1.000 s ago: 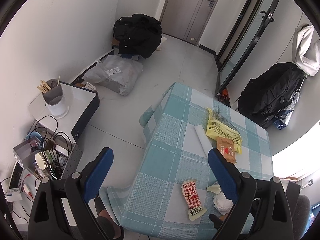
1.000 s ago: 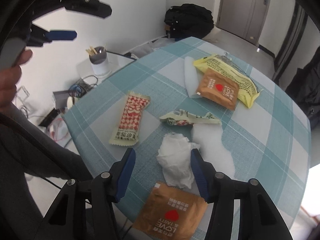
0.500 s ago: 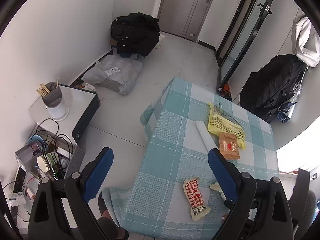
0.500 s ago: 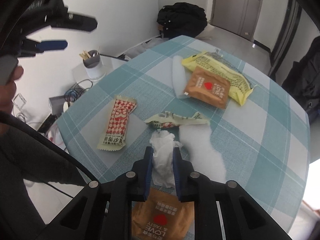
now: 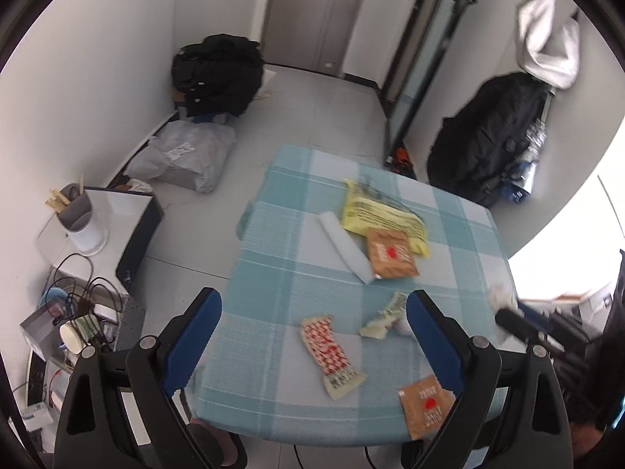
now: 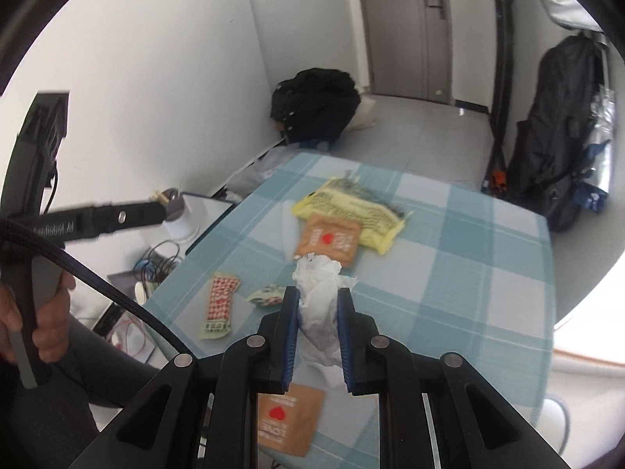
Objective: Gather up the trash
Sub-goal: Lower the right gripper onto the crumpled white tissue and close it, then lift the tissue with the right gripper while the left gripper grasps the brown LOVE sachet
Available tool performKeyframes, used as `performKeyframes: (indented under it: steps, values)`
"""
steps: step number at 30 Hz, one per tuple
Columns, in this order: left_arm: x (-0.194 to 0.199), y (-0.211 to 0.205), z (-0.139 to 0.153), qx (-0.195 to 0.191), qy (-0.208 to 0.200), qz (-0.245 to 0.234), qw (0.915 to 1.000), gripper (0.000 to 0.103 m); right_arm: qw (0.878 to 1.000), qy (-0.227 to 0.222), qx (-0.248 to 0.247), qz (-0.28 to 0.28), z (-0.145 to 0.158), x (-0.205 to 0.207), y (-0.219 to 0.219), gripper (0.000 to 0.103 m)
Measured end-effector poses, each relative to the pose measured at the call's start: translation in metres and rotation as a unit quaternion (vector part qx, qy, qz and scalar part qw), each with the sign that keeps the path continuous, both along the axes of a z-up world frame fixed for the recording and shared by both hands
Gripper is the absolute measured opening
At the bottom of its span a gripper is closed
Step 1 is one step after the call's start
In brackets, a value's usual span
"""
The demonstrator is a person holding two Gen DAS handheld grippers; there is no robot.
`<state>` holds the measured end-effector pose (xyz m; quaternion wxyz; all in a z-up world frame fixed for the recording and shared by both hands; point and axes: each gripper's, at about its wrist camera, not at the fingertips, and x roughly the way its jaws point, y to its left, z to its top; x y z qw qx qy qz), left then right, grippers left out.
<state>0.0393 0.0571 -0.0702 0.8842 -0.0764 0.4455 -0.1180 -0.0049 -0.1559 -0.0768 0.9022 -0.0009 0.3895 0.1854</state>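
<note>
My right gripper (image 6: 317, 293) is shut on a crumpled white tissue (image 6: 316, 273) and holds it above the checked teal tablecloth (image 6: 449, 273). The tissue (image 5: 500, 295) also shows at the right edge of the left wrist view. My left gripper (image 5: 312, 299) hangs open over the table's near left corner, with nothing between its blue pads. On the cloth lie a red-and-white checked wrapper (image 5: 332, 355), a torn green-white wrapper (image 5: 384, 314), a near brown sachet (image 5: 427, 406), a far brown sachet (image 5: 390, 254), a yellow bag (image 5: 375, 211) and a white roll (image 5: 343, 246).
A low side cabinet (image 5: 133, 219) with a cup of sticks (image 5: 76, 215) and tangled cables (image 5: 78, 293) stands left of the table. A black bag (image 5: 218, 74) and a grey plastic sack (image 5: 187, 156) lie by the wall. A black coat (image 5: 488, 136) hangs at right. A hand (image 6: 47, 328) grips the left tool.
The right gripper closed on the tissue and lifted it off the cloth. The left gripper shifted right, bringing more of the table into its view.
</note>
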Motion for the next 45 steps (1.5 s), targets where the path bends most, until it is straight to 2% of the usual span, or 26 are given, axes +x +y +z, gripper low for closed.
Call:
performKeyframes:
  steps: [3,7,14,22,28,30,40,43,45]
  values:
    - [-0.006,-0.015,-0.002,-0.006,0.012,-0.036,0.9993,0.094,1.000,-0.013,-0.007,-0.017,0.005,-0.006,-0.017,0.018]
    - [-0.021,-0.046,-0.010,0.024,0.027,-0.092,0.9951,0.094,0.999,-0.019,-0.008,-0.039,0.008,-0.011,-0.038,0.018]
    - [-0.042,-0.085,-0.042,0.042,0.099,-0.154,0.9823,0.094,0.997,-0.019,0.013,-0.077,0.009,-0.015,-0.074,0.018]
    - [-0.054,-0.109,-0.068,0.071,0.146,-0.168,0.9724,0.094,0.994,-0.013,0.038,-0.105,0.011,-0.016,-0.096,0.018]
    - [-0.054,-0.120,-0.080,0.079,0.177,-0.163,0.9674,0.094,0.994,-0.020,0.029,-0.103,0.014,-0.020,-0.096,0.018]
    - [-0.054,-0.124,-0.086,0.095,0.185,-0.155,0.9658,0.094,0.994,-0.022,0.024,-0.103,0.015,-0.021,-0.096,0.018]
    - [-0.065,-0.146,-0.091,0.160,0.152,-0.150,0.9637,0.094,0.993,-0.033,0.024,-0.114,0.021,-0.028,-0.104,0.018]
    - [-0.065,-0.149,-0.090,0.157,0.149,-0.148,0.9650,0.089,0.992,-0.035,0.026,-0.115,0.023,-0.030,-0.106,0.018]
    - [-0.064,-0.150,-0.089,0.155,0.146,-0.144,0.9664,0.081,0.992,-0.036,0.030,-0.117,0.025,-0.030,-0.108,0.018]
